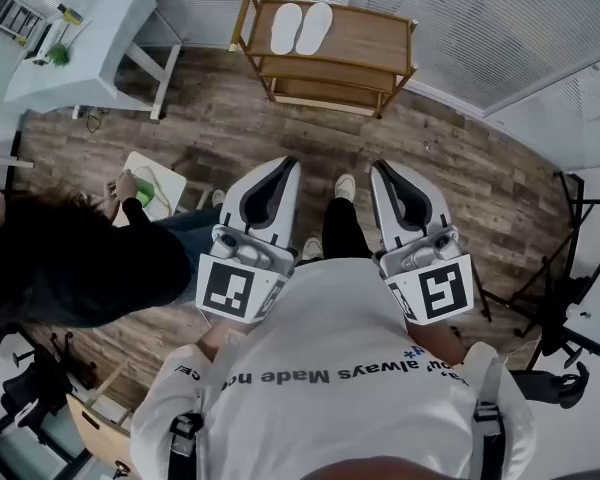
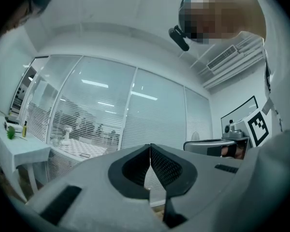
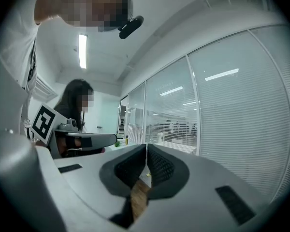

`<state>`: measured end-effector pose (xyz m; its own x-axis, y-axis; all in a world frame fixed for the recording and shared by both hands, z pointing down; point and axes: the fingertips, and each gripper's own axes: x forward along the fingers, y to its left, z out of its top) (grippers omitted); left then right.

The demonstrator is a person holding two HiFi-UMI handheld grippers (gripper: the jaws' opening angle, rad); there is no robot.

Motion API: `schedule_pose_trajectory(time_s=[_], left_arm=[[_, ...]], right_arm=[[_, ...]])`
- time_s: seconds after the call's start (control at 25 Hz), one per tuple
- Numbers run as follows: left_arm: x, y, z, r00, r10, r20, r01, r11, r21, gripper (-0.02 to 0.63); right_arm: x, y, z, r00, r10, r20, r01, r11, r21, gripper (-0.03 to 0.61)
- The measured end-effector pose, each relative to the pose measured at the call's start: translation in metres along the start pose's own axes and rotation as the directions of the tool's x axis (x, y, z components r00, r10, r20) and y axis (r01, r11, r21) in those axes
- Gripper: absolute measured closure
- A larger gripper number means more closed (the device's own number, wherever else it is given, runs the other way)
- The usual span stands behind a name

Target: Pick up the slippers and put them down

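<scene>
We look steeply down over our own white shirt at a wood floor (image 1: pixel 460 168). We hold the left gripper (image 1: pixel 283 166) and the right gripper (image 1: pixel 381 168) side by side in front of us, both pointing level toward the far wall.

In each gripper view the two dark pads meet along a thin line. Both tools are closed tight, and nothing is between the jaws.

The slippers (image 1: pixel 301 28) are a white pair lying side by side, soles up or tops up we cannot tell. They rest on the top board of a wooden rack (image 1: pixel 370 36) against the far wall, a little left of its middle. The rack is well apart from both grippers, with bare floor between.

A white table (image 1: pixel 110 38) stands at far left. A seated person (image 1: pixel 70 258) with dark hair is near us on the left (not part of the task, as far as we can judge).

As we judge it, the task has not begun. The slippers are untouched. We have yet to cross to the rack, open the jaws, grip the pair, lift it, and set it down.
</scene>
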<state>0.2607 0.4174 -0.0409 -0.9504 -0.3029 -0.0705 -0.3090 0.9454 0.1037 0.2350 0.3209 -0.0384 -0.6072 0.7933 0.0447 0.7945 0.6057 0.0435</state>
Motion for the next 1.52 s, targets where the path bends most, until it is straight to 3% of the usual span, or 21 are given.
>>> schedule_pose_trajectory(time_s=[0.36,0.88,1.2,1.52], left_arm=[[0.104,0.047,-0.014,0.999,0.01,-0.038,-0.01,1.0,-0.014,0.601],[0.273,0.091,-0.01,0.998,0.055,-0.029,-0.055,0.998,0.022,0.601],[0.319,0.138,-0.017,0.995,0.084,-0.048,-0.084,0.996,0.019,0.6],[0.362,0.234,-0.021,0.996,0.071,-0.05,-0.071,0.997,0.004,0.6]], right_arm=[[0.077,-0.084,-0.008,1.0,0.008,-0.026,-0.008,1.0,0.013,0.563],[0.174,-0.233,-0.006,0.999,0.032,-0.011,-0.031,0.999,0.025,0.561],[0.237,-0.263,-0.013,0.998,0.062,-0.022,-0.061,0.997,0.05,0.561],[0.341,-0.267,-0.021,0.997,0.057,-0.045,-0.055,0.997,0.055,0.561]])
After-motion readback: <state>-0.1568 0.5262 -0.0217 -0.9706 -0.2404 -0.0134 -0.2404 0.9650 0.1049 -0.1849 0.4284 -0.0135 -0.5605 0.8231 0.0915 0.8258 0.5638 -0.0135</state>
